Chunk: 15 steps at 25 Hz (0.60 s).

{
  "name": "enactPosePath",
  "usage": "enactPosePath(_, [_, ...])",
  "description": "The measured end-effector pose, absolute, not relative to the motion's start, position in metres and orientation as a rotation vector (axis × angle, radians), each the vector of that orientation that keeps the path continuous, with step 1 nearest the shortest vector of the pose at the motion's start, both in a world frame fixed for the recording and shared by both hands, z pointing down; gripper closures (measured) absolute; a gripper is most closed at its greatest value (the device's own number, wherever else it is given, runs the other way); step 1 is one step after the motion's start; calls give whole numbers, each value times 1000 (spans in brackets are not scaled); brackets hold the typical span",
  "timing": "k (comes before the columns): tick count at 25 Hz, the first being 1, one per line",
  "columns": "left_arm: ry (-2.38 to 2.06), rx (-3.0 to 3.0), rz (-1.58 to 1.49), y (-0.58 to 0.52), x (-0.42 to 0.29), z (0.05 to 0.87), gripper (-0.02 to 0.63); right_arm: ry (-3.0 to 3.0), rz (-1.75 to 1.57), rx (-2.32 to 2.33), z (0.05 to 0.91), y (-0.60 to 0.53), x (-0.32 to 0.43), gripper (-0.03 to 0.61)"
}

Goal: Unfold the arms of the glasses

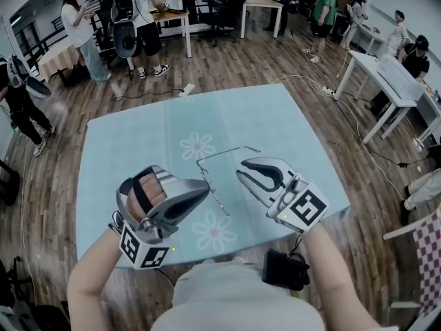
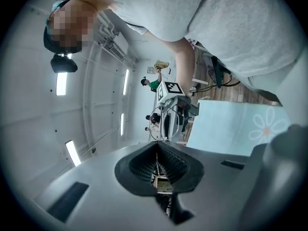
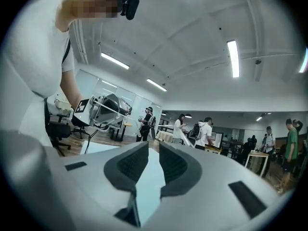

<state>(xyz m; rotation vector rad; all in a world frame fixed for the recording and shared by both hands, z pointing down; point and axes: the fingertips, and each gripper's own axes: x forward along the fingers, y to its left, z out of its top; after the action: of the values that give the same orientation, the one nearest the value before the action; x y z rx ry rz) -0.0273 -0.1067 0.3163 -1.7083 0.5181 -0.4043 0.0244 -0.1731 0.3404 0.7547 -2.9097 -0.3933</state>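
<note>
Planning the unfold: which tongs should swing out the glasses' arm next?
Right, probably. The left tongs are shut on the glasses, steadying them; the right tongs stand open and empty beside the frame, free to catch an arm.

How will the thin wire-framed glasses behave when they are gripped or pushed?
The thin wire-framed glasses are probably very light: the left gripper alone holds them. The wire looks so fine that it likely flexes and could bend under hard jaws. On the light blue tablecloth they would probably slide, not roll.
</note>
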Motion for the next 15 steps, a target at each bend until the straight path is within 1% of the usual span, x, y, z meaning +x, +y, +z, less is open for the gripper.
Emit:
enactPosePath(4, [513,-1716,-385,-103,-27,313,603,-2871,-449,681,354,-172,1,506])
enactPosePath(15, [517,-1761,-366,-97,-27,306,603,-2916,-577,534,355,-171,-39,505])
